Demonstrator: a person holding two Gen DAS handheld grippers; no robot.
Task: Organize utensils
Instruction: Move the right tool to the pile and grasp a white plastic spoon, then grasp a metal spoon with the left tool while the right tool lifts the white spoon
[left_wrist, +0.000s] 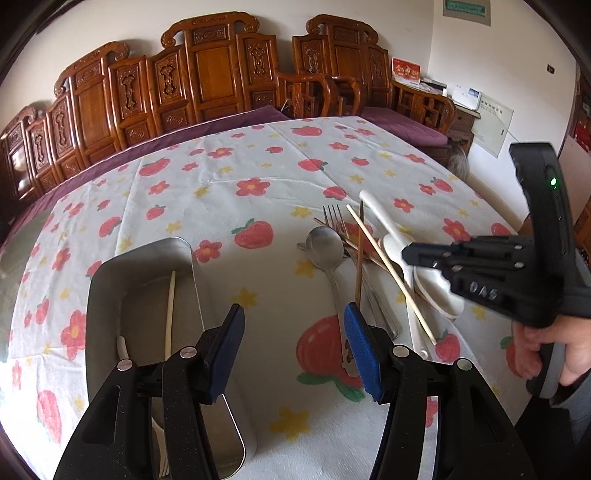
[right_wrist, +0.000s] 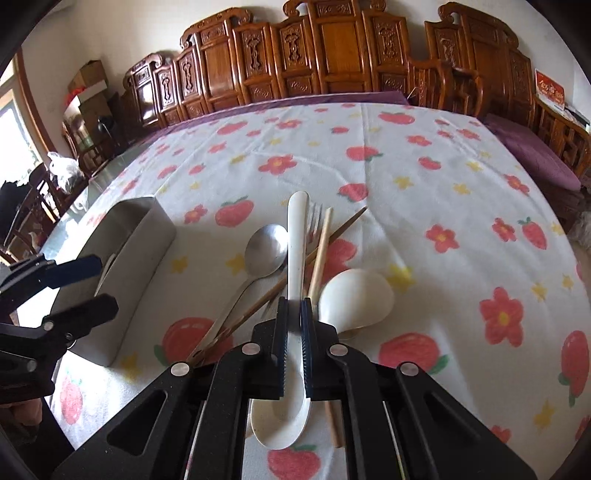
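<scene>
white spoon, clamped in right gripper

From where I watched, the table wore a white tablecloth printed with strawberries, red flowers and yellow stars. Behind the tablecloth's far edge ran a carved wooden bench with tall panelled backs, a purple cushion lying along its seat. Right of the bench, on a low cabinet, stood a red card. Left of the bench, in the room's corner, I saw stacked cardboard boxes and, below them, a white plastic bag.
</scene>
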